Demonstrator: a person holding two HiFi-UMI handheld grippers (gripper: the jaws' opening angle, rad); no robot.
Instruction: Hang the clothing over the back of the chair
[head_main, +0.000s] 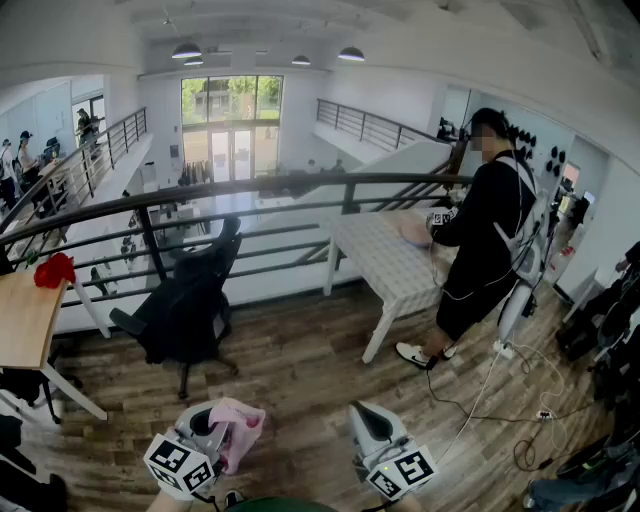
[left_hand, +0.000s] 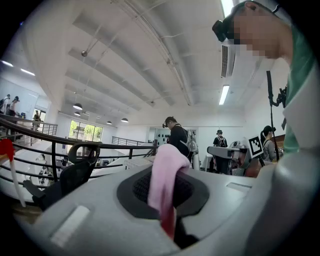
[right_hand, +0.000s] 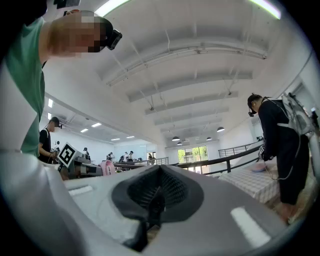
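Observation:
My left gripper (head_main: 207, 425) is at the bottom left of the head view, shut on a pink piece of clothing (head_main: 240, 428) that bunches out to its right. In the left gripper view the pink clothing (left_hand: 167, 172) rises from between the closed jaws and droops over them. The black office chair (head_main: 188, 305) stands ahead of that gripper by the railing, with its back (head_main: 225, 250) bare and some floor between it and the gripper; the chair (left_hand: 70, 175) also shows at the left gripper view's left. My right gripper (head_main: 372, 420) is beside the left one, shut (right_hand: 156, 182) with nothing in it.
A black railing (head_main: 300, 185) runs behind the chair. A white table (head_main: 385, 265) stands to the right with a person (head_main: 485, 230) working at it. Cables (head_main: 490, 390) trail on the wooden floor. A wooden desk (head_main: 22, 320) with a red thing (head_main: 55, 270) is at left.

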